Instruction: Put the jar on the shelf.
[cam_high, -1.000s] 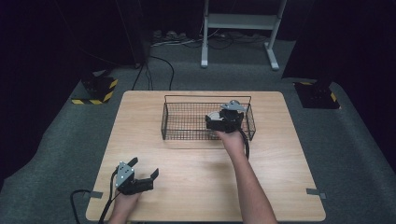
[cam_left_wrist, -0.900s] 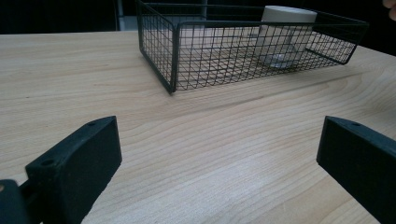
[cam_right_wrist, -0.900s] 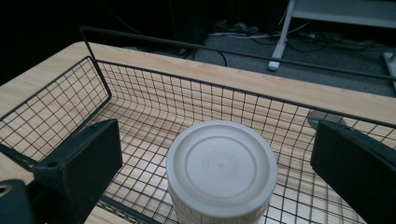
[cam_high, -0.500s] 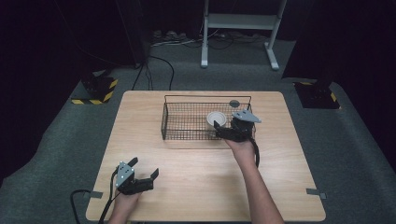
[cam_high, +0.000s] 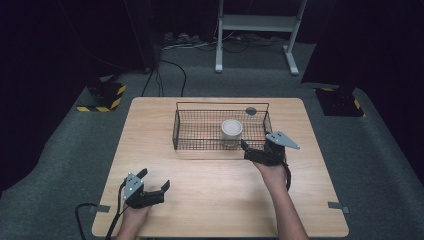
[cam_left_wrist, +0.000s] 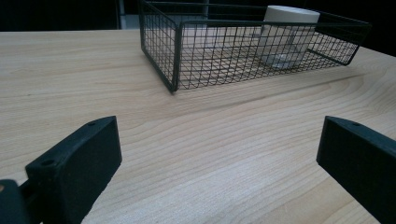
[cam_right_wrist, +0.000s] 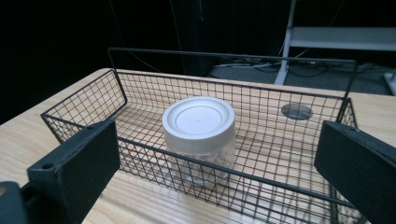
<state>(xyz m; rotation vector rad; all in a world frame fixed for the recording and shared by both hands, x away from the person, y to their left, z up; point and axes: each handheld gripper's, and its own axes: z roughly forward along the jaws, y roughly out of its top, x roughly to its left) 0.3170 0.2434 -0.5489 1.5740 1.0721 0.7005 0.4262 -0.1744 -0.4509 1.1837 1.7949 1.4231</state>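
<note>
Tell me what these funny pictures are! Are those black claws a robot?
No robot here. A person sits at a wooden table and holds a grabbing tool in each hand. The high view looks down from above. There you see the left gripper near the table's front edge and the right gripper just outside a wire basket. The other two pictures come from small cameras riding on the tools, so two black fingers poke up from the bottom of each. In the basket stands a clear jar with a white lid, upright. Both tools are open and hold nothing. The left gripper view looks across bare wood toward the basket.
</note>
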